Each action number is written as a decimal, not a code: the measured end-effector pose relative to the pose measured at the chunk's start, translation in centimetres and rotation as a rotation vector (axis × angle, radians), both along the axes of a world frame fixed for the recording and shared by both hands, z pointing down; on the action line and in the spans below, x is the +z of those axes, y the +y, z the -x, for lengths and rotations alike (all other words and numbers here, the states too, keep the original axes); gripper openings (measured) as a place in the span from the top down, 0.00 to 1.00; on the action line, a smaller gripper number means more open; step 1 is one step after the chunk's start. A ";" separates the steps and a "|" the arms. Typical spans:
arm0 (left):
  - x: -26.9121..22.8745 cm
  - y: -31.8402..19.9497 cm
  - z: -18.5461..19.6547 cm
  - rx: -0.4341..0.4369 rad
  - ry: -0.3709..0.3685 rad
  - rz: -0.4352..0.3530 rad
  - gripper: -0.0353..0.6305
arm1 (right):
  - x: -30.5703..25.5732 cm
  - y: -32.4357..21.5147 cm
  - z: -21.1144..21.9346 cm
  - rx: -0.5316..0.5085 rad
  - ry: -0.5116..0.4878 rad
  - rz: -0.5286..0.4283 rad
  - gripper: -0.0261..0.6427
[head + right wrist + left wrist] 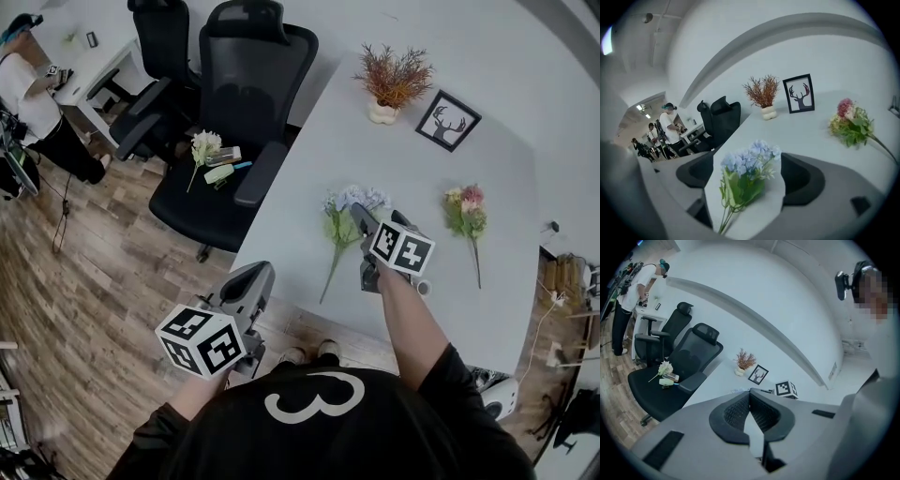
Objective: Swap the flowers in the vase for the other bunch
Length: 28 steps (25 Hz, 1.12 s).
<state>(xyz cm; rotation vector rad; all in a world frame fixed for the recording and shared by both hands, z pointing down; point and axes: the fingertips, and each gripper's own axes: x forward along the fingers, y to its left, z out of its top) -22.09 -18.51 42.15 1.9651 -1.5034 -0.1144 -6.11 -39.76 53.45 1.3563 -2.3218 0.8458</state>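
The right gripper [749,164] is held with its jaws spread wide, and the blue bunch [745,173] is seen lying flat on the white table [309,169] between them, touched by neither pad, at the centre of the head view. The pink bunch [467,214] is laid well apart at the right, and the vase [382,112] of russet sprigs [394,75] is set at the upper middle. The left gripper [750,397] is held at the lower left, its jaws pressed together at the tips on nothing.

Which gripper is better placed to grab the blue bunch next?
Right: the right gripper stands open with the blue bunch between its jaws on the table; the left gripper is by the table's edge.
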 end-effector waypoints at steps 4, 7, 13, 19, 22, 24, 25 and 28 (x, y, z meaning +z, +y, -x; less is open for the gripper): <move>-0.9 -0.4 -1.4 0.066 0.004 -0.031 0.93 | -4.9 2.7 -0.2 -0.053 -0.138 -0.062 0.32; -2.1 -0.7 -2.6 0.127 0.009 -0.061 0.93 | -9.4 5.8 -1.2 -0.104 -0.261 -0.147 0.36; -4.2 -0.8 -5.9 0.266 0.012 -0.120 0.93 | -17.1 12.8 -4.7 -0.176 -0.342 -0.383 0.92; -6.2 0.4 -10.2 0.425 0.040 -0.163 0.93 | -20.0 20.6 -5.8 -0.334 -0.471 -0.395 0.95; -7.2 1.5 -12.2 0.503 0.017 -0.197 0.93 | -19.0 23.4 -5.7 -0.403 -0.325 -0.394 0.95; -7.9 2.2 -13.3 0.547 -0.013 -0.229 0.93 | -18.9 24.7 -5.8 -0.417 -0.274 -0.411 0.95; -8.1 2.5 -13.8 0.565 -0.029 -0.244 0.93 | -19.0 25.2 -5.9 -0.418 -0.265 -0.419 0.95; -8.5 3.3 -15.2 0.607 -0.043 -0.267 0.93 | -19.0 26.2 -6.6 -0.408 -0.258 -0.433 0.95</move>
